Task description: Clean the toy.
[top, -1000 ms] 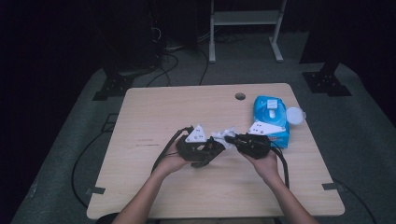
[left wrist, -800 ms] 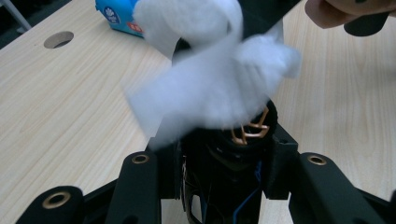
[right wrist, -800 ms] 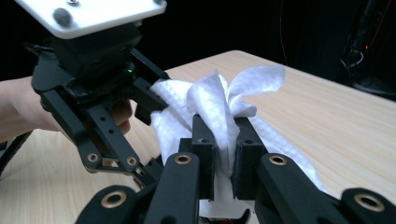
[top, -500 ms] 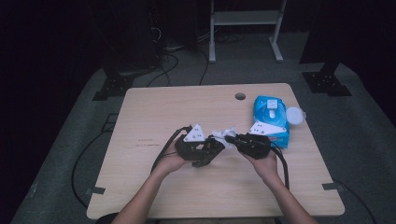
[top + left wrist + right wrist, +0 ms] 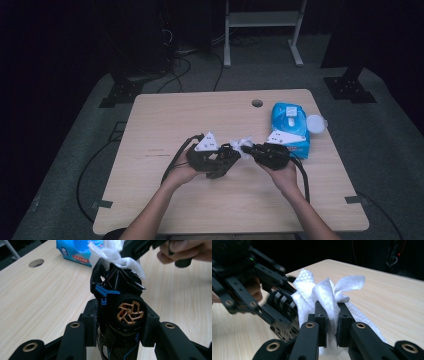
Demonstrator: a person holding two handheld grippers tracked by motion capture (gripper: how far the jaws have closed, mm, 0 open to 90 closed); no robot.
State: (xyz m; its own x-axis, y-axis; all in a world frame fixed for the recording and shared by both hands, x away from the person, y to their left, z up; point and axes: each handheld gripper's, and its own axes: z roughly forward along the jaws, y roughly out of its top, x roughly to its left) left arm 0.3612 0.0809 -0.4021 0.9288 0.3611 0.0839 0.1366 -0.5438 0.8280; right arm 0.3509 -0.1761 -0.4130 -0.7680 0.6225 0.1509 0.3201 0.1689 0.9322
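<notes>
At the middle of the pale wooden table (image 5: 165,200), the left gripper (image 5: 226,160) clamps a small black toy car with a gold-spoked wheel (image 5: 125,305) between its jaws, held just above the tabletop. The right gripper (image 5: 248,149) is clenched on a crumpled white wipe (image 5: 324,293), which it presses against the car's far end. Just beyond the right hand, near the table's right edge, lies a blue pack of wet wipes (image 5: 290,122) with its round lid open. The left half of the table and the strip along its near edge lie bare.
</notes>
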